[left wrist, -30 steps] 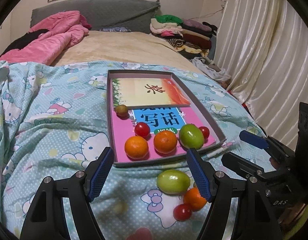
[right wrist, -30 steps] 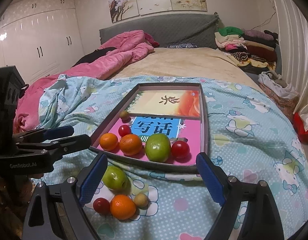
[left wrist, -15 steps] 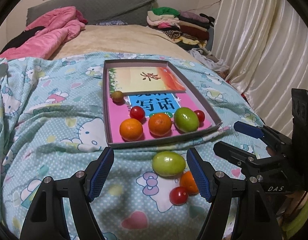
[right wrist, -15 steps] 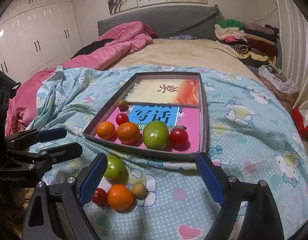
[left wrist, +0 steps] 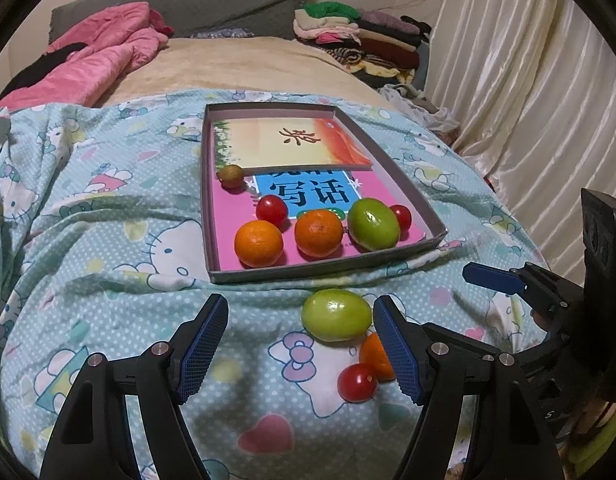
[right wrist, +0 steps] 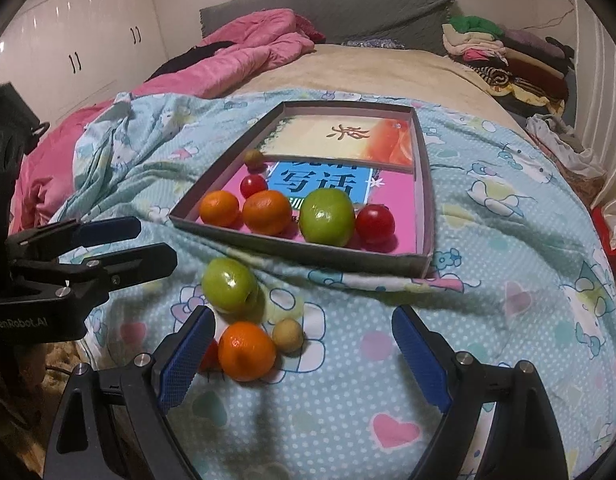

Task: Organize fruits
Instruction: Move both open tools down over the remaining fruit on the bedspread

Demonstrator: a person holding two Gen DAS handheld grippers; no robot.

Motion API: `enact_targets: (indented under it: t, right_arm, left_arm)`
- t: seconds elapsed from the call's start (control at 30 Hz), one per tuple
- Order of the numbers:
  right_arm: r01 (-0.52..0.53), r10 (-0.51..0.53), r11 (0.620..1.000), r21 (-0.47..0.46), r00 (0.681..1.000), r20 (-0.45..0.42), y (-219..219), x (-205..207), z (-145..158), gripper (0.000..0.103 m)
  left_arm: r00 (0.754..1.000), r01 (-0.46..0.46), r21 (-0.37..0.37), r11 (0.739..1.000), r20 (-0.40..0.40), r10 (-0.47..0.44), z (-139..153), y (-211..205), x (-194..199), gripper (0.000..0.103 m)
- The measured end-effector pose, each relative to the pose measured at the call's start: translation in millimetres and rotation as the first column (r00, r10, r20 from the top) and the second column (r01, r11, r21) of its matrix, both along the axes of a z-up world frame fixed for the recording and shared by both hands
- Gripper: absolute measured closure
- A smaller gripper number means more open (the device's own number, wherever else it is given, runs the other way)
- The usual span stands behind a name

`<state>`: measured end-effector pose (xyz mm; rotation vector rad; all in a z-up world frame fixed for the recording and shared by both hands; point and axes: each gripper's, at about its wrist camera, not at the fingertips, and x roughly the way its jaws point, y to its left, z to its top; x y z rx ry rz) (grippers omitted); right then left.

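A shallow grey box (left wrist: pixel 210 216) (right wrist: pixel 425 184) lies on the bedspread with two books and several fruits in it: two oranges, a green fruit (left wrist: pixel 372 224) (right wrist: pixel 327 217), two cherry tomatoes and a small brown fruit. Loose in front of it lie a green fruit (left wrist: pixel 335 314) (right wrist: pixel 229 284), an orange (right wrist: pixel 247 350) (left wrist: pixel 372 356), a cherry tomato (left wrist: pixel 355 381) and a small tan fruit (right wrist: pixel 288 334). My left gripper (left wrist: pixel 300 344) is open and empty, the loose green fruit just inside its right finger. My right gripper (right wrist: pixel 304 356) is open and empty above the loose orange and tan fruit.
The blue Hello Kitty bedspread (left wrist: pixel 108 240) covers the near bed. A pink quilt (left wrist: pixel 104 52) lies at the back left, folded clothes (left wrist: pixel 359 36) at the back right, curtains (left wrist: pixel 527 100) to the right. White wardrobes (right wrist: pixel 68 40) stand left.
Both grippers have come lower and closer to the loose fruits in front of the box. Both stay open. No fruit has moved.
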<state>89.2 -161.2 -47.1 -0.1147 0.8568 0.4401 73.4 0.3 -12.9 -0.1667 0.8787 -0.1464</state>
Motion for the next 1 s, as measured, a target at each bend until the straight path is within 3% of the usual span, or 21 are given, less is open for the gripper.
enact_targets:
  t: [0.6,1.0]
  right_arm:
    - [-0.008,0.009,1.000,0.006,0.995,-0.100,3,1,-15,0.014]
    - [-0.014,0.023,0.999,0.051,0.984,-0.178,3,3,-24,0.034]
  left_arm:
    - [0.999,0.038,0.018,0.999,-0.027,-0.037,-7,-11,0,0.027]
    - [0.999,0.011,0.026,1.000,-0.049,-0.010,-12,-8,4,0.027]
